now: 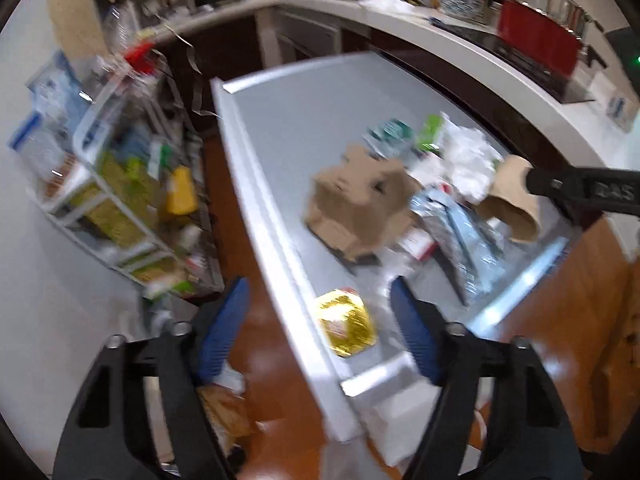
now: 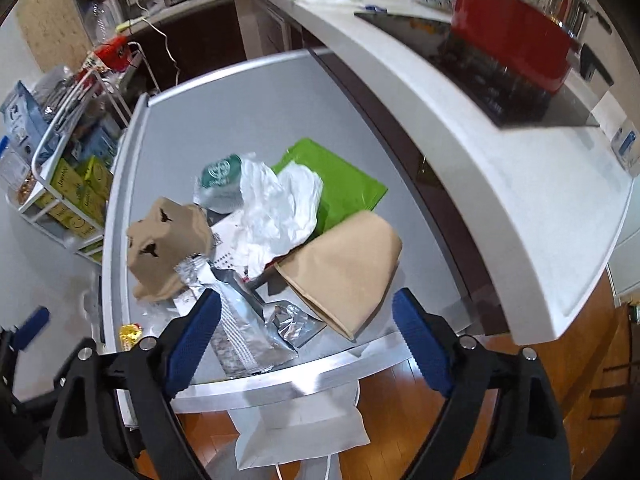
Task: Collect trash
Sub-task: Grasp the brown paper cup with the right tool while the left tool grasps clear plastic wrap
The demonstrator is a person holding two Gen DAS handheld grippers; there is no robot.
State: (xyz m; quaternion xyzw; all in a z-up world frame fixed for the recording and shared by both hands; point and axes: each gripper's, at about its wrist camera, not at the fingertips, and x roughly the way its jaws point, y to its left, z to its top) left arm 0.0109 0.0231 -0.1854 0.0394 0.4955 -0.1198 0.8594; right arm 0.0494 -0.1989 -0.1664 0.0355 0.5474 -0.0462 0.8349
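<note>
Nearest to us are the ribbed blue pads of the right gripper (image 2: pixel 306 336), its jaws standing wide with nothing pressed between them. Between and just beyond them lies a crinkled silver foil pouch (image 2: pixel 244 332), and toward the right pad a soft tan paper bag (image 2: pixel 344 268). The left gripper (image 1: pixel 318 332) also stands open and empty, 1 pad over the wooden floor, the other over the grey table (image 1: pixel 288 128), with a shiny gold foil wrapper (image 1: pixel 347 326) between the 2 pads near the table's edge. Ahead of the left jaws sits a stiff moulded cardboard carrier (image 1: pixel 356 204); ahead of the right jaws lie crumpled white plastic film (image 2: pixel 276 204), a flat green sheet (image 2: pixel 344 178) and a green-and-white packet (image 2: pixel 220 184). We judge the risks as these: the foil is slick and creased, so the pads may slide off or catch only a corner; the film and bag are limp and overlapping, so lifting 1 piece may drag others off the raised rim; and the gold wrapper lies so near the edge that a nudge could knock it to the floor. A white bag (image 2: pixel 300 432) hangs below the table's near edge.
</note>
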